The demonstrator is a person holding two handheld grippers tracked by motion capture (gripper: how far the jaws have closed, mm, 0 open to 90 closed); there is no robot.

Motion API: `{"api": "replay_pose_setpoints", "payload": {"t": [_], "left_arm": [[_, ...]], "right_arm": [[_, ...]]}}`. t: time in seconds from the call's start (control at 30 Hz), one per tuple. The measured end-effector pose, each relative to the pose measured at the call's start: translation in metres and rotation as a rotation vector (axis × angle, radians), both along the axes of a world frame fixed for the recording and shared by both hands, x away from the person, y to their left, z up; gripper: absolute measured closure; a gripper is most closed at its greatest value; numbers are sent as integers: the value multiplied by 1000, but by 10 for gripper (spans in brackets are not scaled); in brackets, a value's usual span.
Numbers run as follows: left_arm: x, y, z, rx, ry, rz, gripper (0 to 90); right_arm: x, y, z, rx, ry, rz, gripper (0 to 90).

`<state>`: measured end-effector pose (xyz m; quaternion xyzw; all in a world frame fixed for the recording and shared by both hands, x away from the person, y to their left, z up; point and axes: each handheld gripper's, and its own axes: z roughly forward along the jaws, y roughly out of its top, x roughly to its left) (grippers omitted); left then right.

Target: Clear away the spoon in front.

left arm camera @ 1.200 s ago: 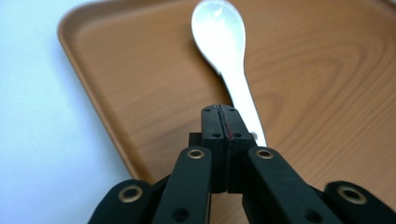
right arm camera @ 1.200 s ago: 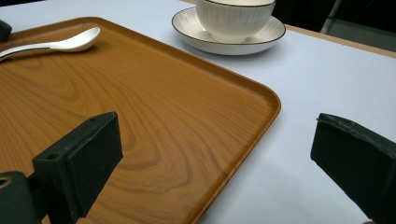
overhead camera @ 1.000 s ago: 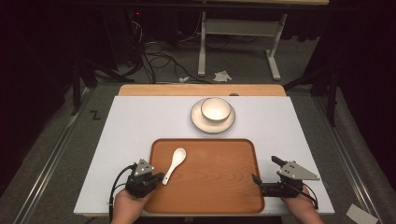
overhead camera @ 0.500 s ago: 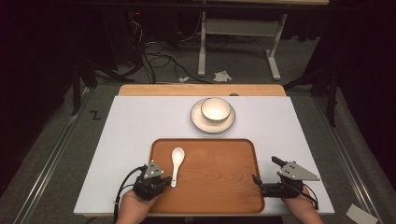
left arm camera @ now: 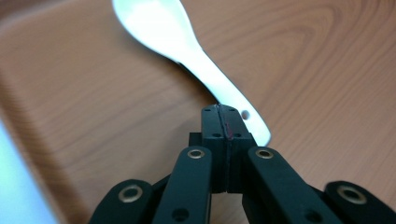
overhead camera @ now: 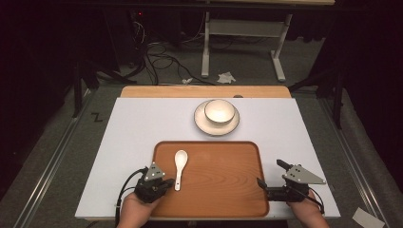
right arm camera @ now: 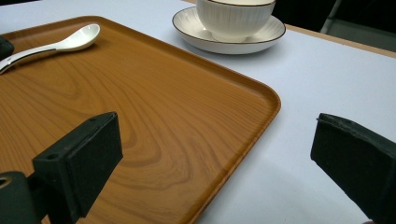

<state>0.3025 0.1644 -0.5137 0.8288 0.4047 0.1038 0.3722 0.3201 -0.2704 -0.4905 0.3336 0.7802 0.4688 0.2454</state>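
Spoon (overhead camera: 179,164) straightened on tray (overhead camera: 223,190), left gripper (overhead camera: 164,183) alongside

Left gripper (overhead camera: 164,184) at 7 o'clock, jaws pressed fully together, pointing toward 2 o'clock. Right gripper (overhead camera: 260,183) at 5 o'clock, jaws spread wide, pointing toward 9 o'clock.

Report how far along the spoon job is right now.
Done: the left gripper has reached the white spoon on the wooden tray; its jaws are pressed together at the handle end, though an actual pinch cannot be confirmed. In hand: securing that handle. The right gripper waits open over the tray's right edge. Left: the spoon lies flat, unlifted; the bowl on its saucer looks untouched.
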Motion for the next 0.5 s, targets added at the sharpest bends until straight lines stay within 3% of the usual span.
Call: {"api": "replay_pose_setpoints", "payload": {"t": [0.2, 0.43, 0.5], "left_arm": [[1, 0, 0, 0, -1, -6, 854], [2, 4, 0, -19, -6, 11, 629], [3, 12, 2, -53, -21, 39, 551]], "right_arm": [[-1, 0, 0, -1, 0, -2, 33], [-1, 0, 0, 0, -1, -2, 33], [-1, -1, 0, -1, -1, -3, 33]]}}
